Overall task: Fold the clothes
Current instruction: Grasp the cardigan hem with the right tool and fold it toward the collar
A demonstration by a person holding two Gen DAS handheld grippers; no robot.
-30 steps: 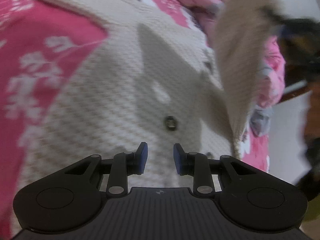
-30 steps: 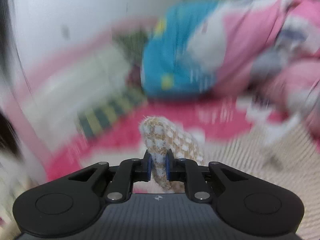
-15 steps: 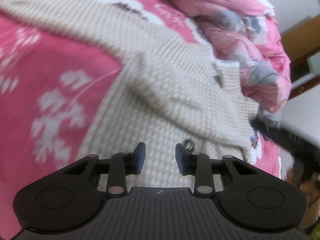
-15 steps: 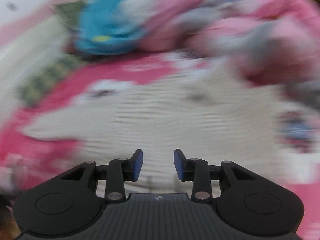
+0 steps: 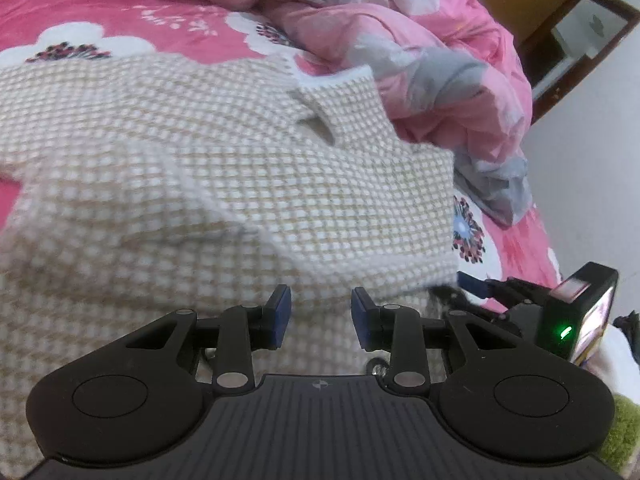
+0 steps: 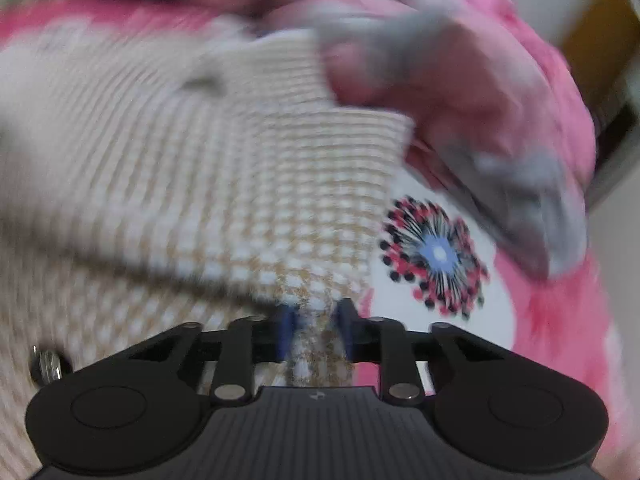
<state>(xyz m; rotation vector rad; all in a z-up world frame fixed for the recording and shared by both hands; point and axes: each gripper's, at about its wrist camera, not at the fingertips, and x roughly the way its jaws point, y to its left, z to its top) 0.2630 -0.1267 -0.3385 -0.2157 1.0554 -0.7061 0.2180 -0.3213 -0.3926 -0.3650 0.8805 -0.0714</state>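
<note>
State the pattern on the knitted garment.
Small cream-and-tan checks on the knitted garment, clearest in the left wrist view.

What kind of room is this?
Probably a bedroom: a knit sweater lies on a pink floral bedsheet, with a rumpled pink quilt beside it and a wooden cabinet by the wall.

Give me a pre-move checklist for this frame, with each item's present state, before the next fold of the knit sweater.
1. Right tool has cloth between its pads: ok; the edge of the knit sweater sits between them, though blur hides how firm the grip is.
2. Left tool free: ok; jaws apart, nothing between them, over the sweater.
3. Sleeve folded onto the body: ok; it lies across the body.
4. Sweater clear of the pink quilt: not ok; the quilt touches its far edge.
5. Sweater lying flat: cannot tell; the near part is hidden.
6. Button clear of the grip: ok.
</note>
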